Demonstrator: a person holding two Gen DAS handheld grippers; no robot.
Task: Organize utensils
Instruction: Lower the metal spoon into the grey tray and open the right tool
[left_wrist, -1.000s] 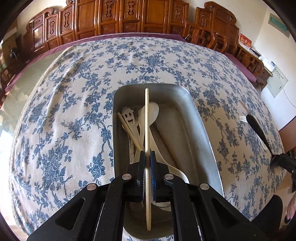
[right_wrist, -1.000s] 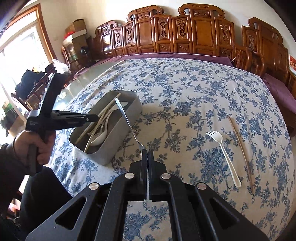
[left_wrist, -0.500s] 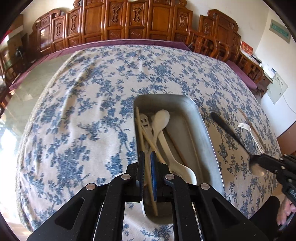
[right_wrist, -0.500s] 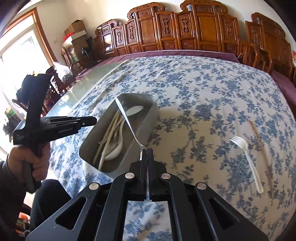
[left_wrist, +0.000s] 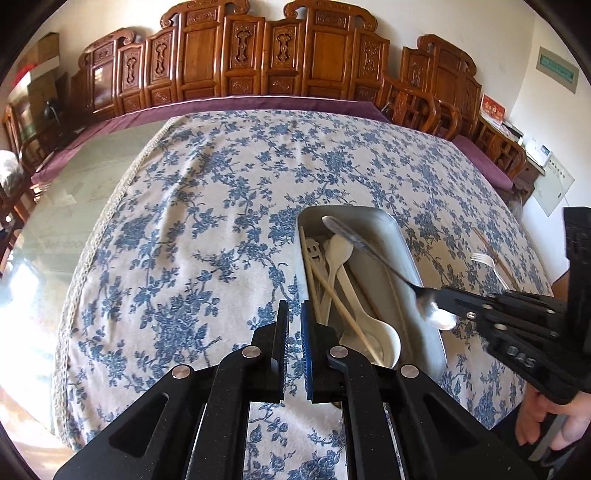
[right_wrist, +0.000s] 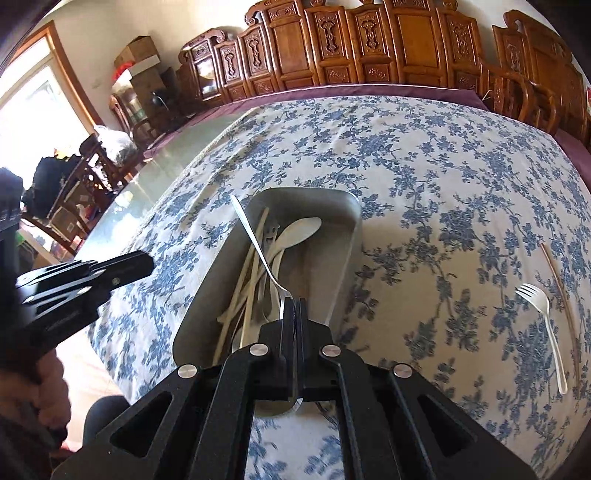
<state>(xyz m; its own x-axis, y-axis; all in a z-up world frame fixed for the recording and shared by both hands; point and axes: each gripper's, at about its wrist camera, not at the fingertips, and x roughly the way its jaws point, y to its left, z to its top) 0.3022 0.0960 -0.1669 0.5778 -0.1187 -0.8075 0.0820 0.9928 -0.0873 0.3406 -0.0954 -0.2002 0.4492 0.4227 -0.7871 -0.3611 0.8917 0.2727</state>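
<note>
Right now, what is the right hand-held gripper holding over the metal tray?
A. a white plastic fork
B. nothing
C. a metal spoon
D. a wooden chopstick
C: the right hand-held gripper is shut on a metal spoon, its handle reaching out over the metal tray; the white plastic fork lies on the tablecloth.

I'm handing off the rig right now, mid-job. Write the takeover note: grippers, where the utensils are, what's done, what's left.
Left gripper: shut, empty, beside the metal tray's left wall.
Right gripper: shut on the metal spoon, gripped at the bowl end, handle pointing out over the tray.
In the tray: white spoons, loose chopsticks, a smiley-face utensil.
On the tablecloth, right of the tray: white plastic fork and a brown chopstick beside it.
Left: release the metal spoon into the tray, then collect the fork and chopstick.
</note>
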